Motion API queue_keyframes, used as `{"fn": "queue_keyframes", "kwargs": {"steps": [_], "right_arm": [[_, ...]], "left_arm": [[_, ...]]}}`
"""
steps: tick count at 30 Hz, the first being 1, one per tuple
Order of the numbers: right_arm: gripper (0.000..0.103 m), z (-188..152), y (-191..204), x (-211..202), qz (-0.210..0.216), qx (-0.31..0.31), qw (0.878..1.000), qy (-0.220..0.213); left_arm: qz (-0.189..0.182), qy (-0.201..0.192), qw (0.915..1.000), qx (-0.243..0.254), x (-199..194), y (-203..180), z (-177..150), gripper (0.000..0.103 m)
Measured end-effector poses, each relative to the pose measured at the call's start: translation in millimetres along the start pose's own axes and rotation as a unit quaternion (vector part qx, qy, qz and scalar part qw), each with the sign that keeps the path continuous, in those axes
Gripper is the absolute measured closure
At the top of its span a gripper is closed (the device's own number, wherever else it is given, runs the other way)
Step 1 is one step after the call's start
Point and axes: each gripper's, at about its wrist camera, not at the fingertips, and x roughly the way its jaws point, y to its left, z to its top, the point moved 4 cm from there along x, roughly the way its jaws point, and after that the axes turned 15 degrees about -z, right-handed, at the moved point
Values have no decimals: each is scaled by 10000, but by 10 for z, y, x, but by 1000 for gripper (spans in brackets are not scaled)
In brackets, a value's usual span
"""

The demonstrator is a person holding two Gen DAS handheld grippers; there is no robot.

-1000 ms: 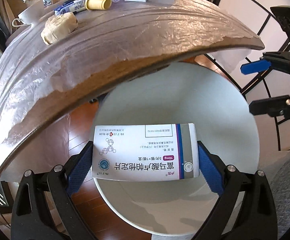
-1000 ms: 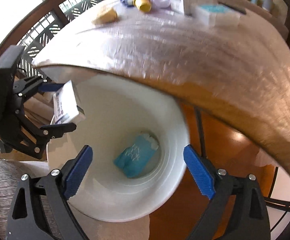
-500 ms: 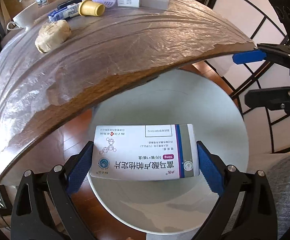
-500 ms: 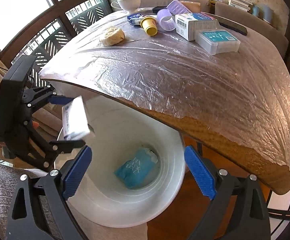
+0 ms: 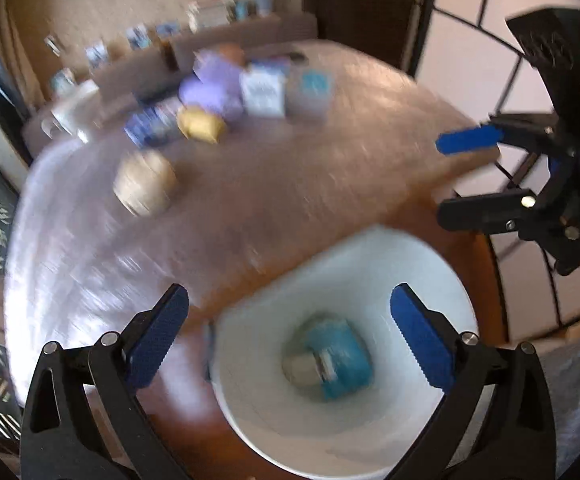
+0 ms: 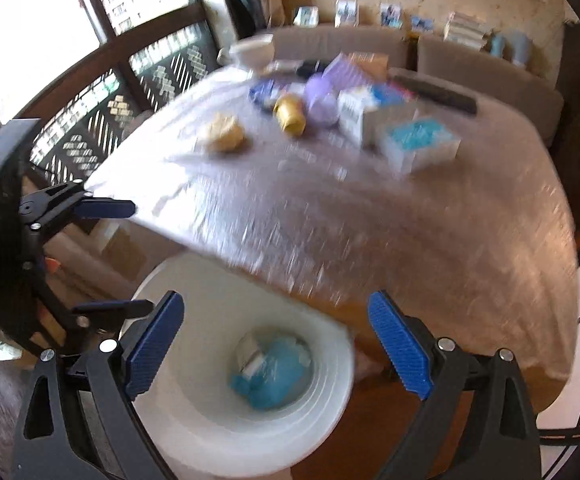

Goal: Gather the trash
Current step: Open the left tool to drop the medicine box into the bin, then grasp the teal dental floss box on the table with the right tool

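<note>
Now both claws gape wide and empty, left claw [image 5: 289, 332] and right claw [image 6: 276, 340] above the white bin [image 5: 442, 276], blue packet [image 5: 338, 354] inside.

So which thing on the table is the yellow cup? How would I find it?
Look at the big plastic-covered table, then the cluster of items at its far end. The yellow cup lies on its side between the tan crumpled lump and the purple cup; it is the only yellow thing.
</note>
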Motion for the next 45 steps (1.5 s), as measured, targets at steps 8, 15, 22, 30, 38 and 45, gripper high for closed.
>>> {"fn": "queue_keyframes", "kwargs": {"steps": [8,15,22,30,38,45], "right_arm": [[4,542,-480,295,-1311,384,9894,-493],[4,805,-647,753,-1512,335,9872,-377],[4,967,-742,1234,-1299,-79,9915,-51],[4,1091,-911,1470,-883,-76,9959,154],[4,1129,-930,1569,-737,-70,9971,192],[4,1146,-924,1599,-659,-139,9975,194]], "left_arm": [[449,-451,9963,-573,18,644,384,2],[772,-369,9907,-1060,206,1025,537,2],[518,-337,9888,-1360,362,1270,587,2],[419,-215,9879,-1476,529,1423,597,2],[448,-193,9881,-1456,601,1476,628,2],[491,-157,9893,-1364,636,1462,665,2]]}}
